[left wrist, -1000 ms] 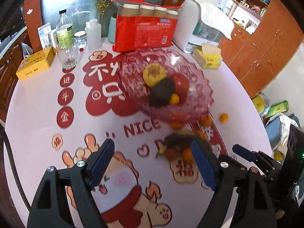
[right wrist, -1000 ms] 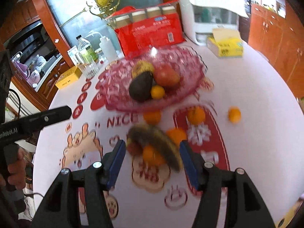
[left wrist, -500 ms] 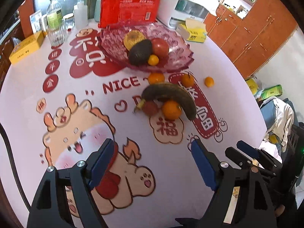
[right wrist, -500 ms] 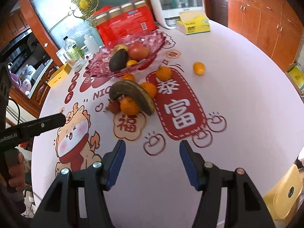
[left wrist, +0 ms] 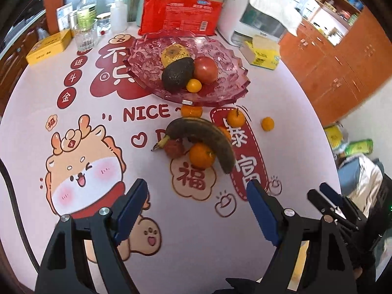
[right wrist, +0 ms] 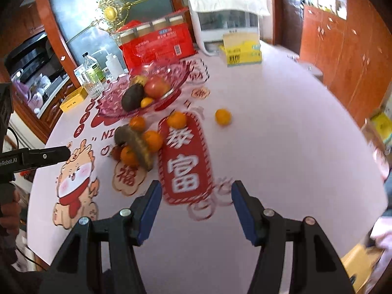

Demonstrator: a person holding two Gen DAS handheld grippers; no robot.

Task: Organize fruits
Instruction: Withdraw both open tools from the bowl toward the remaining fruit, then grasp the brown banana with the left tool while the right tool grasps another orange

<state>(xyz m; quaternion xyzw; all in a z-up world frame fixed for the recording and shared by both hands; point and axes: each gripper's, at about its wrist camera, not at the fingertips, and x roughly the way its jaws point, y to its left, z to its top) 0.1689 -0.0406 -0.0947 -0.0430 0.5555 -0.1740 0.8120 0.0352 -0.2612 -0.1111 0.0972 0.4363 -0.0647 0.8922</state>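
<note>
I read this as a pause between picks: both pairs of fingers stand apart with nothing between them, and fruit is still loose on the tabletop [left wrist: 289,103].

Starting at the left, the left gripper [left wrist: 197,210] hangs over the cartoon print with plenty of bare cloth around it. The tin, glass and bottles sit well back along the far left edge, out of my way. Ahead of it is the pink glass bowl [left wrist: 227,56], already holding an avocado [left wrist: 177,73], a tomato, a yellowish fruit and one small orange. In front of the bowl lies the cluster I judge comes next: a darkened banana [left wrist: 203,134] arched over an orange [left wrist: 202,155] and a small red fruit, all touching.

That pile is the awkward part. I would lift the banana first, gripping across its middle, so nothing rolls.

Further right, one tangerine [right wrist: 223,116] sits alone, well apart from the rest, an easy pick for the right gripper [right wrist: 196,208], which hangs over the red banner print. Beyond it the tabletop is bare and curves off to its right edge, so rolling fruit is my worry there.
</note>
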